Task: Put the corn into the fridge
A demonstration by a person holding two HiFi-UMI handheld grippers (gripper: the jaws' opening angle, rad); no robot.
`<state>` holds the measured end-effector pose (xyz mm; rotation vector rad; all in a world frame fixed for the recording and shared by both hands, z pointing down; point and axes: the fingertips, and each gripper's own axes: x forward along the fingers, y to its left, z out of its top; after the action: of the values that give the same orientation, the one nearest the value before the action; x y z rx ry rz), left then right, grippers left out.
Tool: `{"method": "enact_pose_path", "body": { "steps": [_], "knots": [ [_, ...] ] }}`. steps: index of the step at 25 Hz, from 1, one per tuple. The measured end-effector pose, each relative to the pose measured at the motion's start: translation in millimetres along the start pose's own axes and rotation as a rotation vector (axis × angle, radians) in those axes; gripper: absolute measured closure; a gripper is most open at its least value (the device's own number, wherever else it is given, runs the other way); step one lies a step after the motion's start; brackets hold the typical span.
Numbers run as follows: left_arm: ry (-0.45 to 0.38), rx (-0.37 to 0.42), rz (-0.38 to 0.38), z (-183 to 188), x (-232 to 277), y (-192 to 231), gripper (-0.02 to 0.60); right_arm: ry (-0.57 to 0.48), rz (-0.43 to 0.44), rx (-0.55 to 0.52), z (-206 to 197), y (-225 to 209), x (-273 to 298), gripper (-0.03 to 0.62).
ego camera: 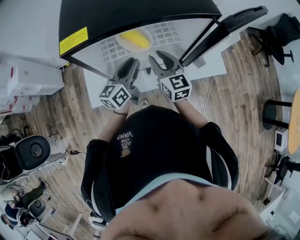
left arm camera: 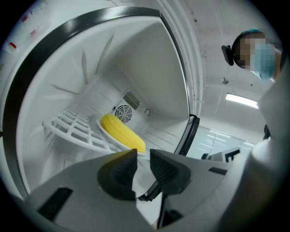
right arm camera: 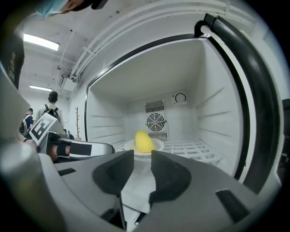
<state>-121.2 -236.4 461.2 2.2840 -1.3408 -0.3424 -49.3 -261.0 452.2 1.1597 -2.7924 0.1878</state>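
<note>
Since the corn (right arm camera: 144, 141) sits on its plate (right arm camera: 158, 145) on the far fridge rack (right arm camera: 195, 149), my left hand-held gripper (left arm camera: 142, 156) and right hand-held gripper (right arm camera: 142, 158) are empty, jaws half apart; shutting the door (ego camera: 239, 21) looks next.

Corn (ego camera: 134, 39) inside fridge (ego camera: 140, 14); left claw (ego camera: 128, 63), right claw (ego camera: 158, 57) at opening.

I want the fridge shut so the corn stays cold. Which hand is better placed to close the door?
Probably the right. The open door hangs on that side, nearest the right gripper, whose jaws are empty. The corn already sits inside.
</note>
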Motion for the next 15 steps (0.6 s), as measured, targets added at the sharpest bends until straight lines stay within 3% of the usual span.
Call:
{"method": "enact_pose_path", "body": {
  "steps": [7,15],
  "knots": [
    [0.003,0.033,0.012,-8.2,-7.0,-9.3,0.532,-0.009,-0.004,0.008,-5.1,2.0,-16.7,0.535],
    [0.012,0.058,0.031,-20.2,-18.7,-23.1,0.546,-0.004,0.008,0.017,-12.7,9.1,-36.9,0.569]
  ]
}}
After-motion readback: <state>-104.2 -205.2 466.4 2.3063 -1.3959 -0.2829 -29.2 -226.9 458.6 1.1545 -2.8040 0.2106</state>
